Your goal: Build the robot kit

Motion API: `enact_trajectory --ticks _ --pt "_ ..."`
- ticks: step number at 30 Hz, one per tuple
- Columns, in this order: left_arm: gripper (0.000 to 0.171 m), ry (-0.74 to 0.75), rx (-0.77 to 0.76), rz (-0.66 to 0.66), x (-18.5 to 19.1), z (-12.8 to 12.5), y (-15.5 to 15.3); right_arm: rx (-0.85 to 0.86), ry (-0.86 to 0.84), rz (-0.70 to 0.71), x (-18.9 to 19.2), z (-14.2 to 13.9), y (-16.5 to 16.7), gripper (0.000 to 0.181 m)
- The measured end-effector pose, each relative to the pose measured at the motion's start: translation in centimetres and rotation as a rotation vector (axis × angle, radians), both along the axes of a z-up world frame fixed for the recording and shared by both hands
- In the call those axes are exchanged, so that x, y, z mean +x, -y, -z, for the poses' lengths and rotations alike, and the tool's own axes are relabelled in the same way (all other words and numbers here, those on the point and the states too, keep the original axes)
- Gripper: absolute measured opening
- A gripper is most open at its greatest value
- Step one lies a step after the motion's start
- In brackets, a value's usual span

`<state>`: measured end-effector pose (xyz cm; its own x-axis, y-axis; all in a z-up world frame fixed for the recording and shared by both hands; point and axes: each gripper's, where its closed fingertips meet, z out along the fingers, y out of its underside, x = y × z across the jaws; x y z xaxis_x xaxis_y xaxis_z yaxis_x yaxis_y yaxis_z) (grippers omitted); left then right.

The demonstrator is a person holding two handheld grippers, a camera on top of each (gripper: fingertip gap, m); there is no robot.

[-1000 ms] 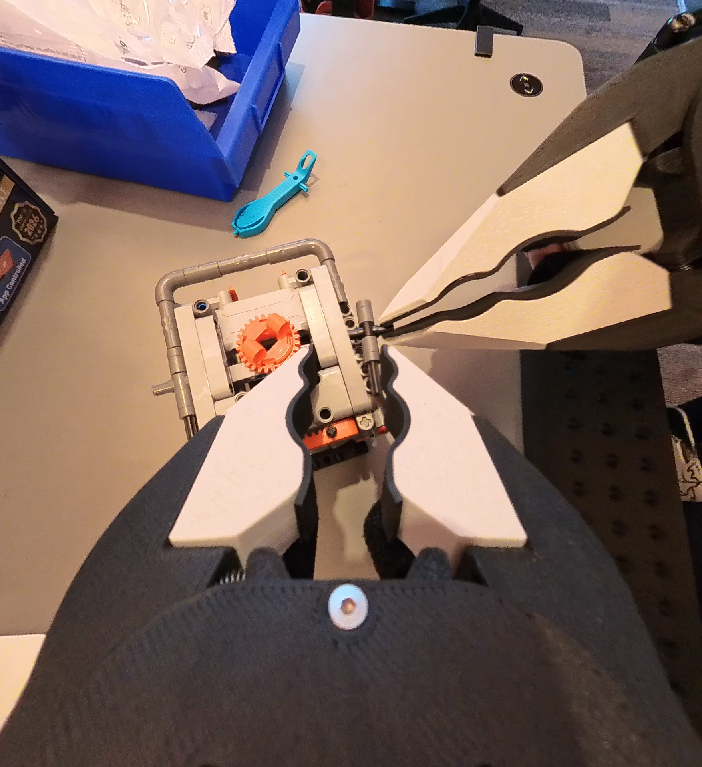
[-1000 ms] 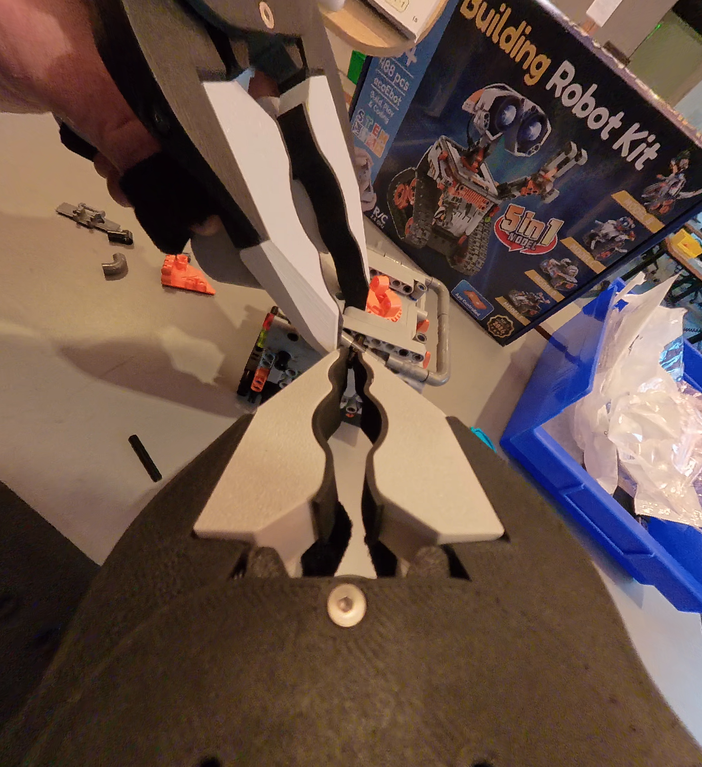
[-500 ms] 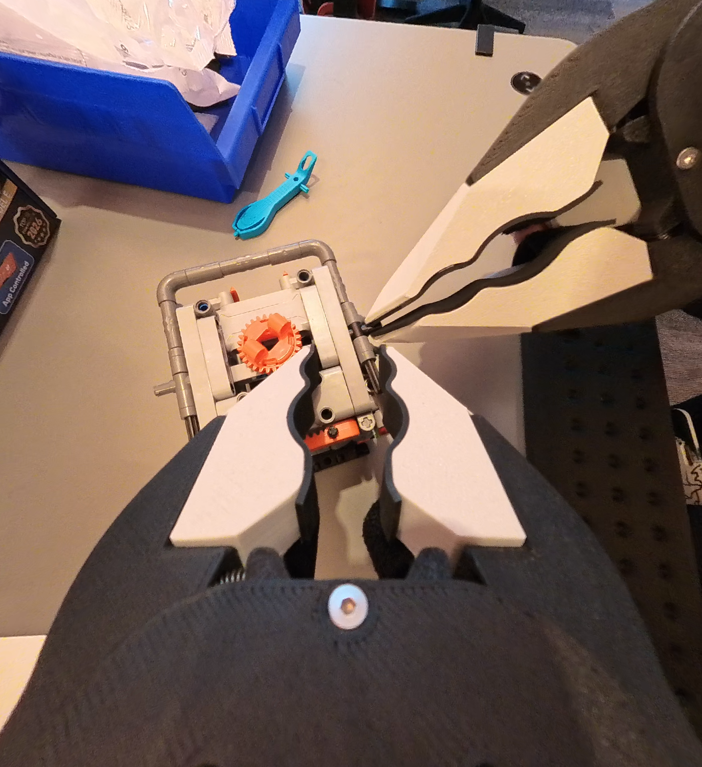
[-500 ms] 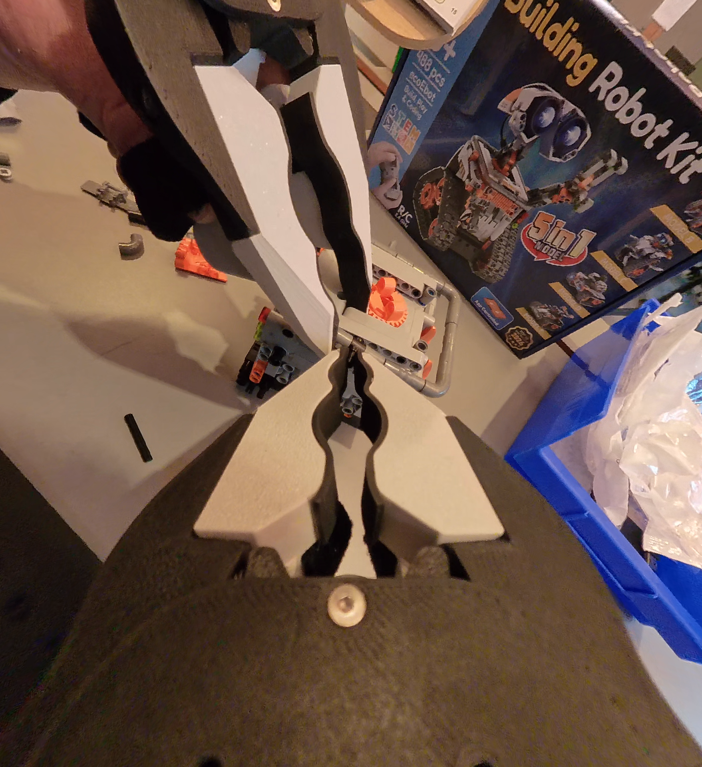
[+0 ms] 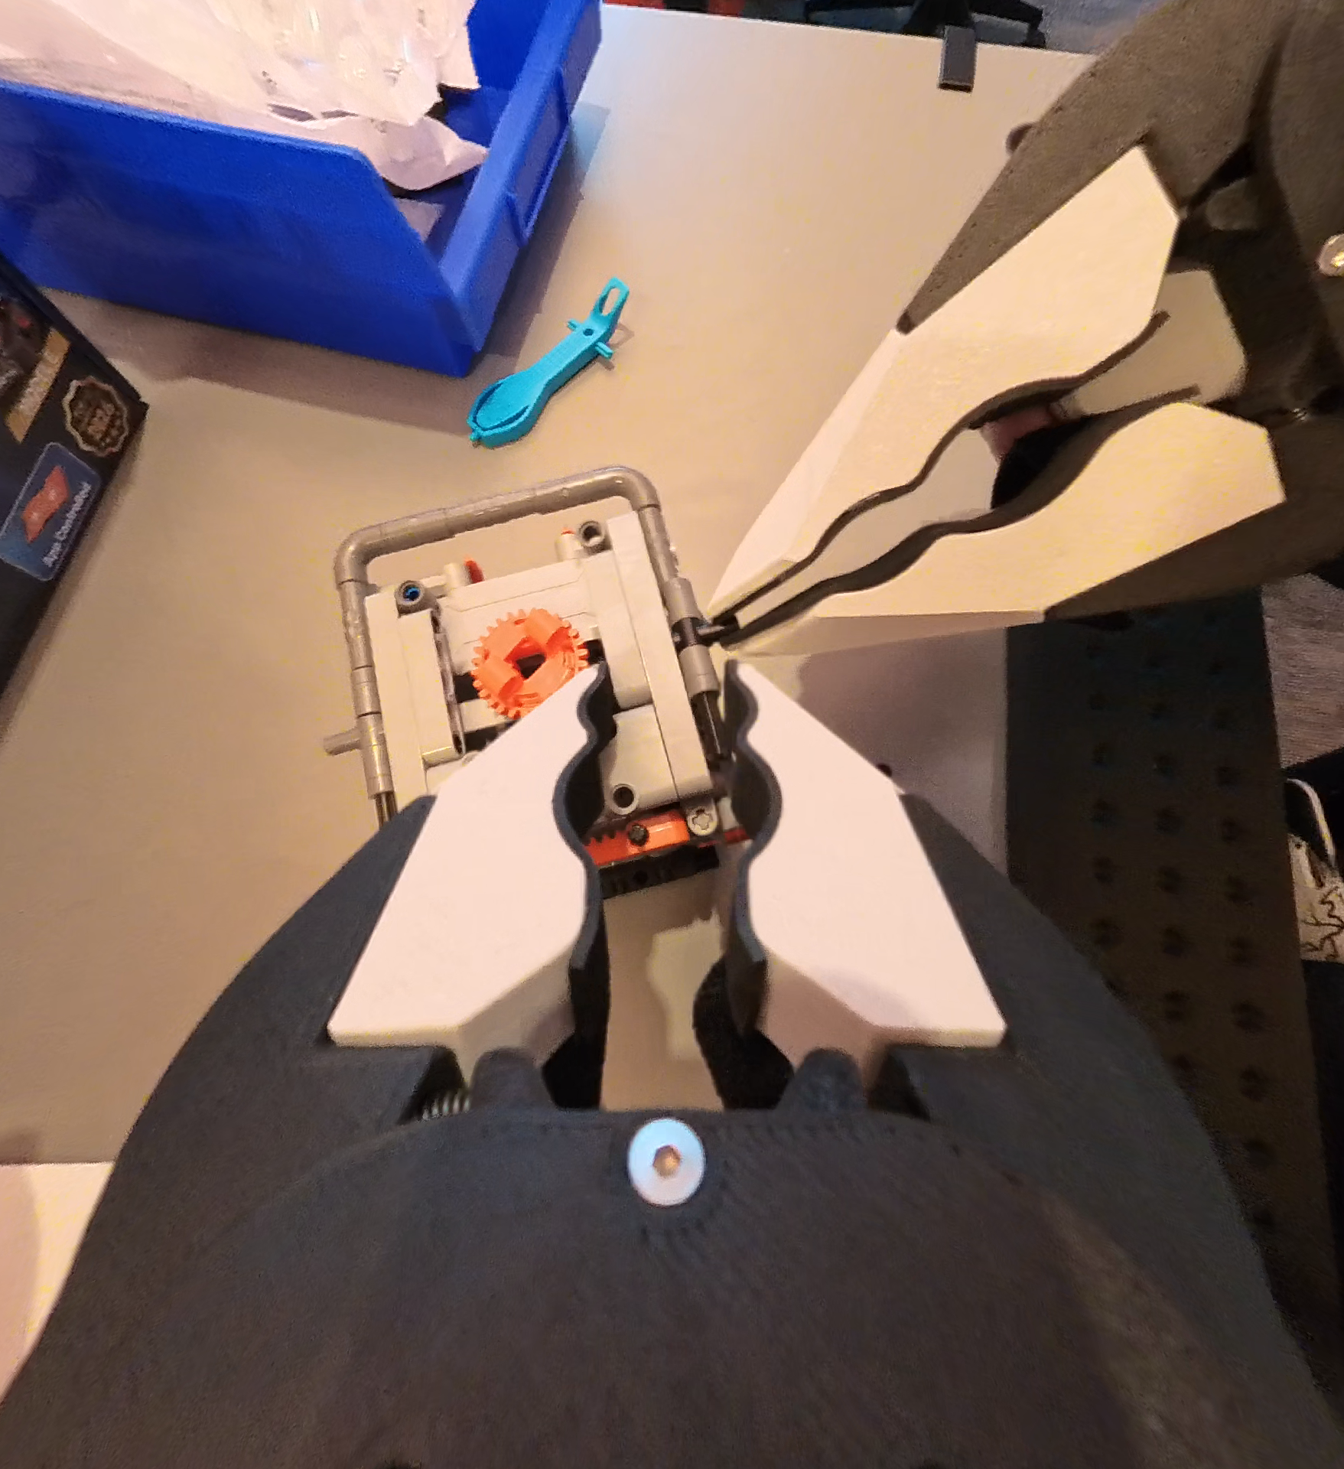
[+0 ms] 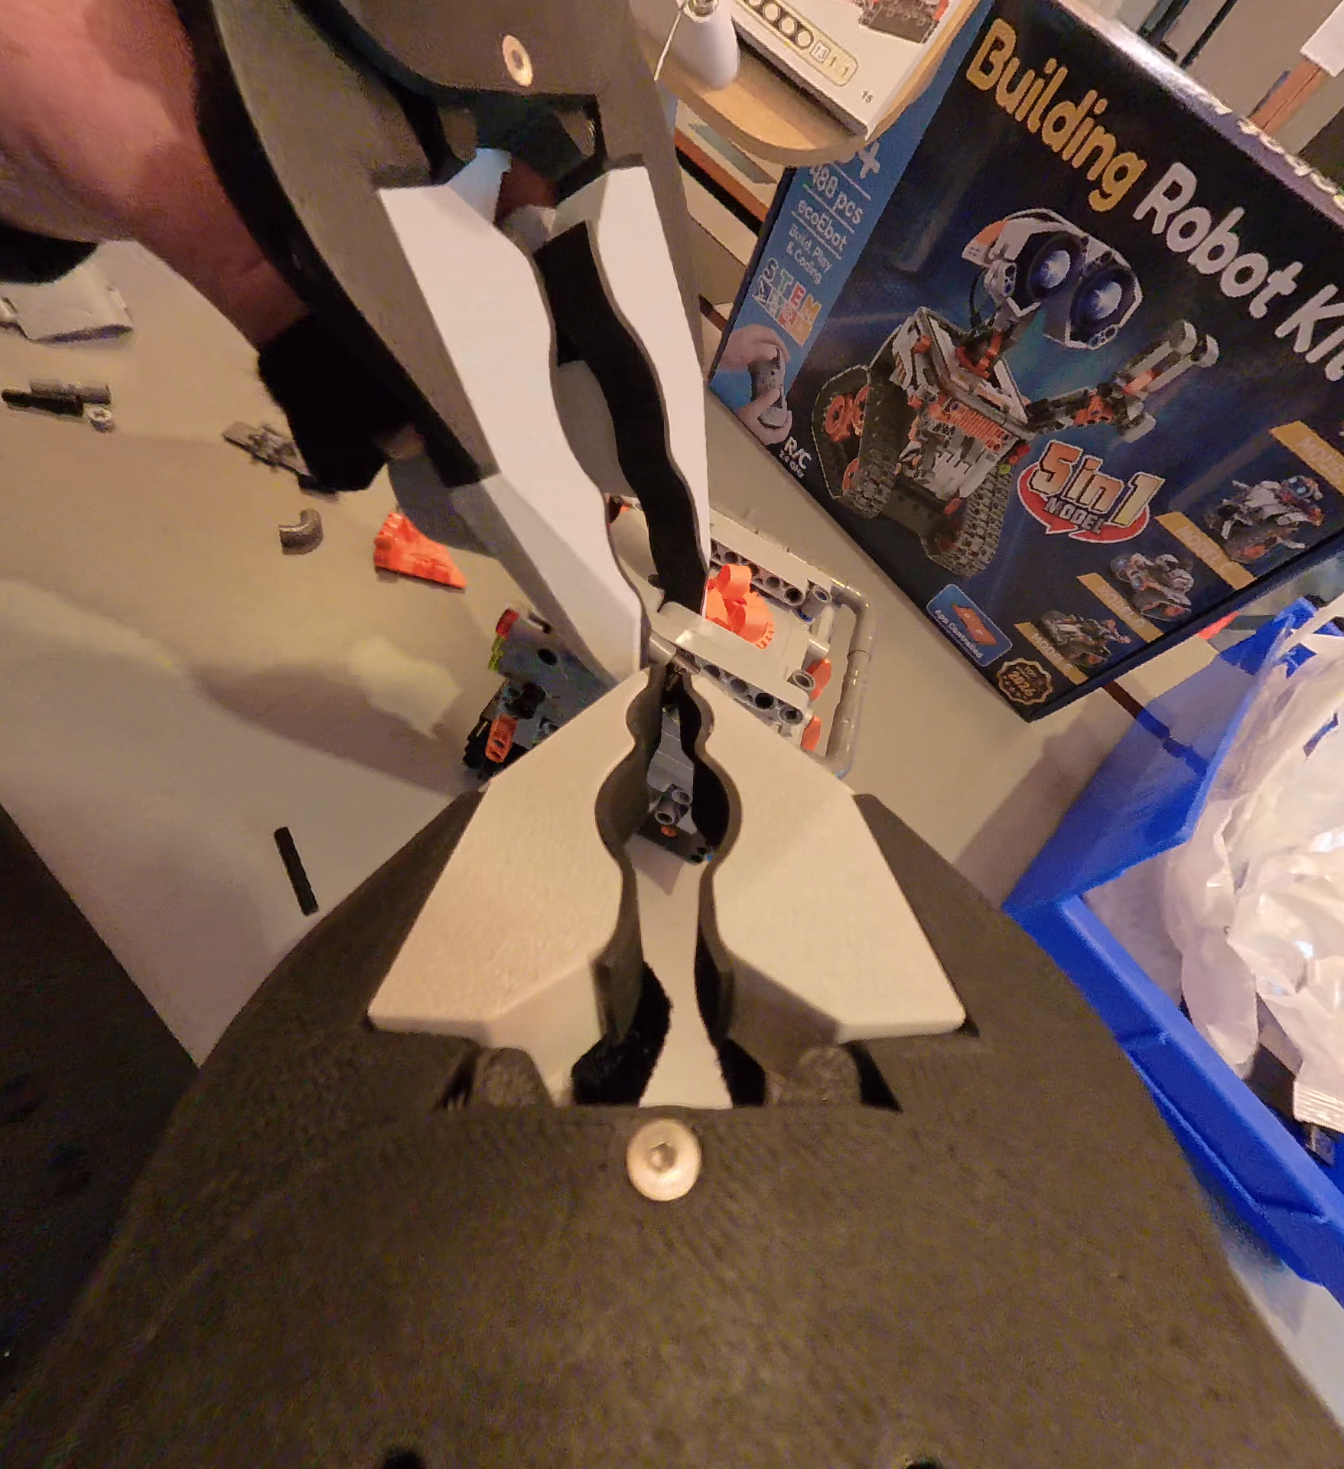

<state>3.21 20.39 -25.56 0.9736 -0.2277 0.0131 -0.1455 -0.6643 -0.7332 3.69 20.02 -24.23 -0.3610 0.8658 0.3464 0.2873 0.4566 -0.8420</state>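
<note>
Right tool [image 5: 720,632] now nearer the grey brick assembly [image 5: 541,636], clenched on its black pin [image 5: 696,632]; left tool [image 5: 660,684] clamps the assembly.

The blue bin [image 5: 271,230] and printed box [image 5: 9,445] are cut off by the frame edge.

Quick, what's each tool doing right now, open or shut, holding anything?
Left tool: shut on the grey brick assembly.
Right tool: shut on a small black pin at the assembly's side.

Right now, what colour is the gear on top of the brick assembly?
Orange; the gear shows best in the left wrist view.
</note>
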Motion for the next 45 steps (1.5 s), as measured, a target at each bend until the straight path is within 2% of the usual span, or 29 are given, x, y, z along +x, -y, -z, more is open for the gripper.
enact_trajectory --ticks 10,12,15,17,20,27,30,38,45 --pt "0.023 -0.033 0.009 -0.009 -0.1 0.3 0.3 -0.063 -0.043 -0.073 0.5 -0.4 0.3 0.003" --pt "0.023 -0.024 0.014 -0.021 -0.3 0.3 0.4 -0.101 -0.042 -0.099 1.0 -0.6 -0.2 0.006" --pt "0.023 -0.019 0.021 -0.009 -0.2 0.2 0.5 -0.090 0.006 -0.104 1.0 0.5 -1.7 0.009" --pt "0.023 -0.015 0.024 0.000 0.0 0.3 0.5 -0.106 0.030 -0.180 0.9 1.0 -1.0 0.012" --pt "0.023 -0.003 0.031 -0.006 0.0 0.3 0.5 -0.073 0.097 -0.187 0.4 2.6 -0.9 0.003" --pt "0.026 -0.007 0.031 -0.012 0.1 0.3 0.7 -0.226 0.100 -0.206 0.2 2.3 0.2 0.000" --pt "0.030 0.002 0.036 -0.014 0.2 0.3 0.8 -0.244 0.100 -0.204 0.2 2.3 0.3 0.000" --pt "0.041 -0.085 0.037 -0.056 0.3 -0.1 2.3 -0.239 0.104 -0.241 0.5 2.4 1.0 0.000" --pt "0.037 -0.136 0.060 -0.090 0.4 -0.5 3.6 -0.251 0.098 -0.271 0.7 1.8 1.6 0.000"
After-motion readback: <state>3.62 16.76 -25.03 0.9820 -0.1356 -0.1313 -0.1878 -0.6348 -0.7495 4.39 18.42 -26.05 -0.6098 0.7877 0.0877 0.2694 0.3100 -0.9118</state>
